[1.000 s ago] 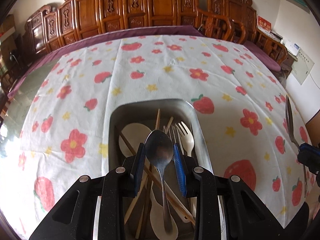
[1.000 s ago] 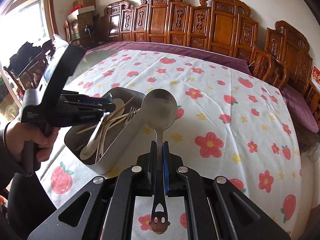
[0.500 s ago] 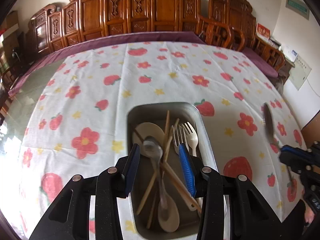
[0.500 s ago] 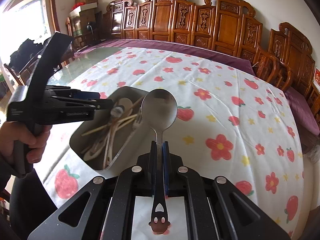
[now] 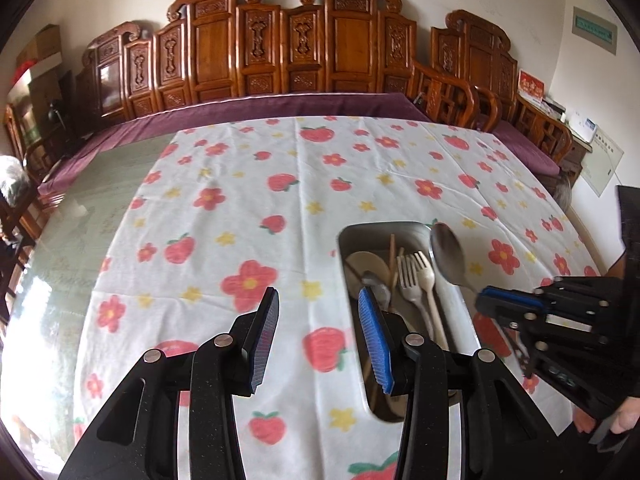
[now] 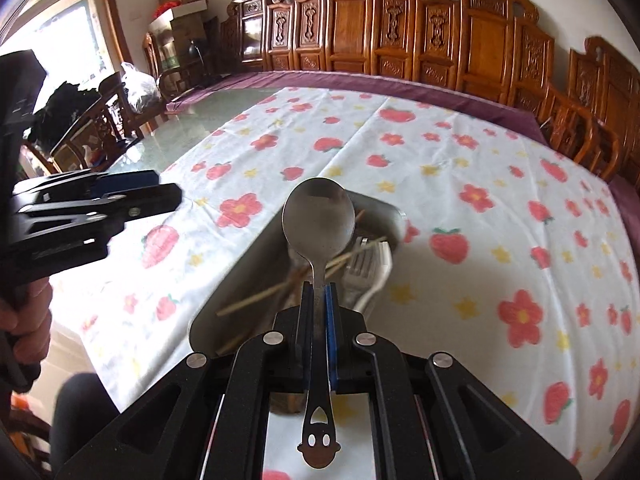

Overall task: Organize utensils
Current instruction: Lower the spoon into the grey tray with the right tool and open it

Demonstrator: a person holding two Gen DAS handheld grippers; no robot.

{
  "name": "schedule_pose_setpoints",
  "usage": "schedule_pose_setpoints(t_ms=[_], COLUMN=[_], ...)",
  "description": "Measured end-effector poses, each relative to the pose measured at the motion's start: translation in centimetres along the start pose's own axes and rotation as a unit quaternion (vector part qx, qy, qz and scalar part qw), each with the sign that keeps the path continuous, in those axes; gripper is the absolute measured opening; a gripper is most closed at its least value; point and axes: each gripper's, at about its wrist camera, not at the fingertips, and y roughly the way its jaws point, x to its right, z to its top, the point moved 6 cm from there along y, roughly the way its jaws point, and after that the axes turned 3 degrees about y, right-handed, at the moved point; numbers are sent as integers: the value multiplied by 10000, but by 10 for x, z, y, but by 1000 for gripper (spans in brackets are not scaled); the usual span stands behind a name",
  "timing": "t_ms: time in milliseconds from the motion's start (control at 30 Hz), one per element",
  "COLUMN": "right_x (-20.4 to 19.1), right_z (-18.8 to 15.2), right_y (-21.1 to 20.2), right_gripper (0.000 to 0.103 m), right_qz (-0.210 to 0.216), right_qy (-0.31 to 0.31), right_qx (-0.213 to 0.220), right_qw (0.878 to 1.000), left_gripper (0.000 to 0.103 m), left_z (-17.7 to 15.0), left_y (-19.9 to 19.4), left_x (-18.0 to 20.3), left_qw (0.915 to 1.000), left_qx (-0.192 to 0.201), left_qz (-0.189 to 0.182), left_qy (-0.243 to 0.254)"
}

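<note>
A metal tray (image 5: pixel 348 236) on the strawberry tablecloth holds spoons, forks (image 5: pixel 412 276) and wooden chopsticks (image 5: pixel 394 248). My left gripper (image 5: pixel 318 336) is open and empty, to the left of the tray over the cloth. My right gripper (image 6: pixel 319 300) is shut on the handle of a steel spoon (image 6: pixel 319 220), bowl forward, held above the tray (image 6: pixel 248 264). The same spoon (image 5: pixel 446 254) shows over the tray's right rim in the left wrist view, with the right gripper (image 5: pixel 500 298) behind it.
The tablecloth (image 5: pixel 280 200) covers part of a glass-topped table (image 5: pixel 80 216). Carved wooden chairs (image 5: pixel 280 56) line the far side. My left gripper (image 6: pixel 100 200) shows at the left of the right wrist view.
My left gripper let go of its spoon into the tray, opened and moved left off the tray. My right gripper has carried its spoon over the tray.
</note>
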Motion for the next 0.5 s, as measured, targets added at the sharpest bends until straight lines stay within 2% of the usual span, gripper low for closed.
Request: schedule_pose_setpoints(t_ms=[200, 267, 500], right_x=[-13, -14, -8], right_z=[9, 11, 12], right_y=[30, 39, 67], right_gripper=[7, 7, 7], right_qz=[-86, -147, -356], right_qy=[108, 146, 340], right_qx=[-188, -243, -429], right_qw=[9997, 9995, 9979], left_gripper=[41, 44, 45], left_z=[-4, -4, -6], left_y=[-10, -12, -13], left_x=[-22, -28, -37], left_qw=[9999, 9999, 9998], left_qx=[37, 63, 86], left_qz=[54, 72, 91], left_qy=[-97, -120, -183])
